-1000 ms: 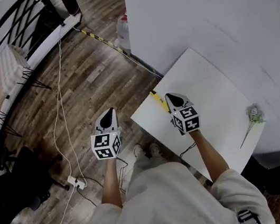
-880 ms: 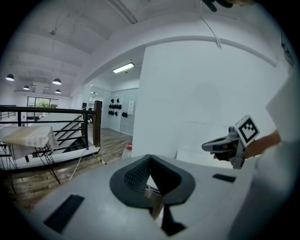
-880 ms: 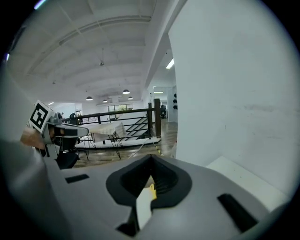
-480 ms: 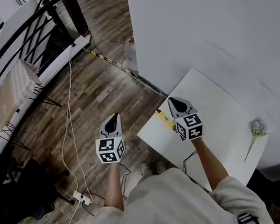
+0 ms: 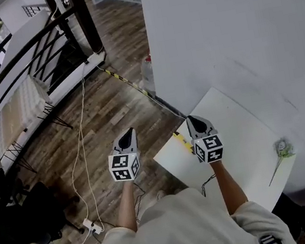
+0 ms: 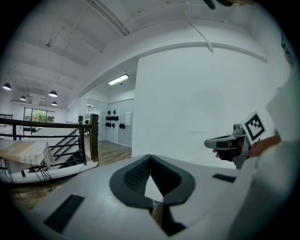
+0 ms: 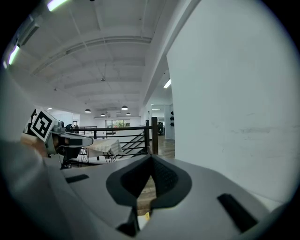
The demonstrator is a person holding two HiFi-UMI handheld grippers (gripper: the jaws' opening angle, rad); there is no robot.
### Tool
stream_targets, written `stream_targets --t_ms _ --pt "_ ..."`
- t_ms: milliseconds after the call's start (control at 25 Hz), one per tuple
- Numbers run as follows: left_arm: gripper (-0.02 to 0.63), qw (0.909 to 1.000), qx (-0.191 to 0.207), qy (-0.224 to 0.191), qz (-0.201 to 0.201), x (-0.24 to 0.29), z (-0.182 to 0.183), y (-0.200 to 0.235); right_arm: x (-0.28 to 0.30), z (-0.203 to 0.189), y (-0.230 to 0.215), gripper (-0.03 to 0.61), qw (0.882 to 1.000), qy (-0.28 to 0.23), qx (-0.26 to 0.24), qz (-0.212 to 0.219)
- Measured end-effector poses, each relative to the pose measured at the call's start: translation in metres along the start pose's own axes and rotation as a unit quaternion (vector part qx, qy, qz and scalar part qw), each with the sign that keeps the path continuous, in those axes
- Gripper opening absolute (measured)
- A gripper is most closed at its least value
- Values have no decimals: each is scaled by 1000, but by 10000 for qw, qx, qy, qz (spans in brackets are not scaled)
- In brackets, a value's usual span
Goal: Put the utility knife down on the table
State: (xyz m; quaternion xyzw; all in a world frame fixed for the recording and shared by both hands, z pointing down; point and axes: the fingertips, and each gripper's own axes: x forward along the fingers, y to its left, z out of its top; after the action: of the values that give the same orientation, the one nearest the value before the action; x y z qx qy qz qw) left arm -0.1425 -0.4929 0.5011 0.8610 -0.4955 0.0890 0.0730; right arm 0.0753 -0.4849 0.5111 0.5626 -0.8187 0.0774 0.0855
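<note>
Fingers (image 6: 133, 174) pressed together on left gripper (image 5: 131, 131) and right gripper (image 5: 190, 119); utility knife (image 5: 183, 142) lies on table (image 5: 241, 126), flower (image 5: 283, 151) apart

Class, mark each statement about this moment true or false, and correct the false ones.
1. The knife lies on the table. True.
2. The right gripper holds the knife. False: it is shut and empty, and the knife lies beside it.
3. The left gripper is over the table. False: it is over the floor.
4. A flower lies near the table's right edge. True.
</note>
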Motion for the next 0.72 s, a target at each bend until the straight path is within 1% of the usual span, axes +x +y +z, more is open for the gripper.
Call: stream_targets --t_ms 200,720 --pt "6 10000 -15 -45 24 2 2 0 -4 1 -3 -2 10000 -45 -28 -39" --pt "6 10000 -23 -50 64 -5 2 -2 -5 -4 3 -2 10000 42 -69 35"
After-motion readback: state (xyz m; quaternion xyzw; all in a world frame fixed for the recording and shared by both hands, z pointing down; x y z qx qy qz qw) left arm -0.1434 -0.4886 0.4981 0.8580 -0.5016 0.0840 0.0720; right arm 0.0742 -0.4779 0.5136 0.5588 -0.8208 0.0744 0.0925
